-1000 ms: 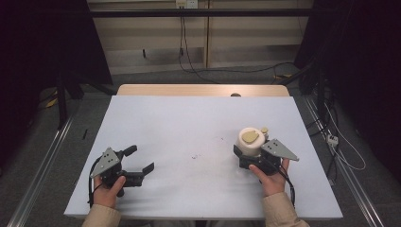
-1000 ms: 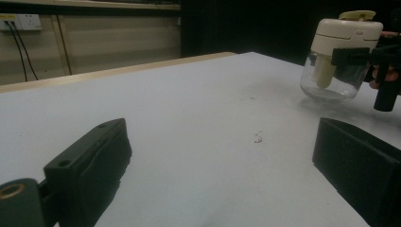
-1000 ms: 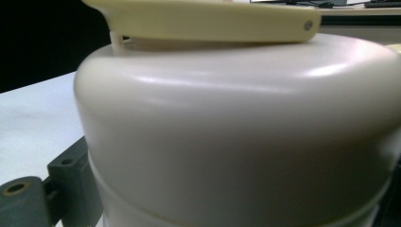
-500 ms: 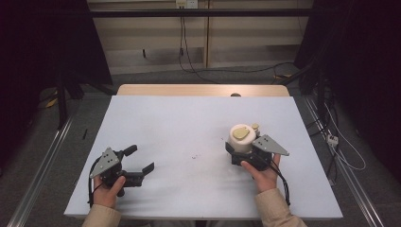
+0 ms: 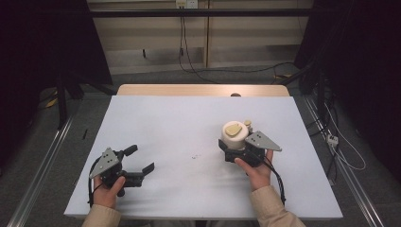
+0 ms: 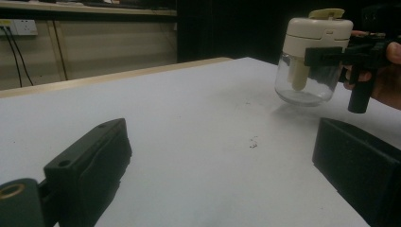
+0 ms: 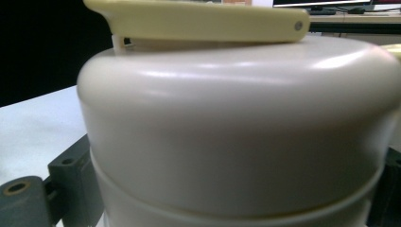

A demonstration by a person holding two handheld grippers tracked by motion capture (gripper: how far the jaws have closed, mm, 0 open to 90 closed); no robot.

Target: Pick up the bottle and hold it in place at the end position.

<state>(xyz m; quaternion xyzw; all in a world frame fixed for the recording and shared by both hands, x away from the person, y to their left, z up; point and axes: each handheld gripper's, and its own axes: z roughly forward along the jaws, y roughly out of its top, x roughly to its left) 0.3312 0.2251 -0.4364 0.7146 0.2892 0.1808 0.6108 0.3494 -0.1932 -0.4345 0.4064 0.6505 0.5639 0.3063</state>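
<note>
While the right gripper [image 5: 235, 150] pinches the glass jar [image 6: 309, 61] just under its cream lid, jar tilted clear of the white table [image 5: 189, 137], the step appears to be carrying. Left gripper [image 5: 137, 163] rests spread and empty, well apart. Next likely needs a level set-down before releasing.

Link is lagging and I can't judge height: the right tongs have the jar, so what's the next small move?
Probably ease the jar straight down onto the table. In the left gripper view it hangs tilted, its glass base off the surface, clamped by the right tongs. The left tongs rest open, well apart from it.
</note>
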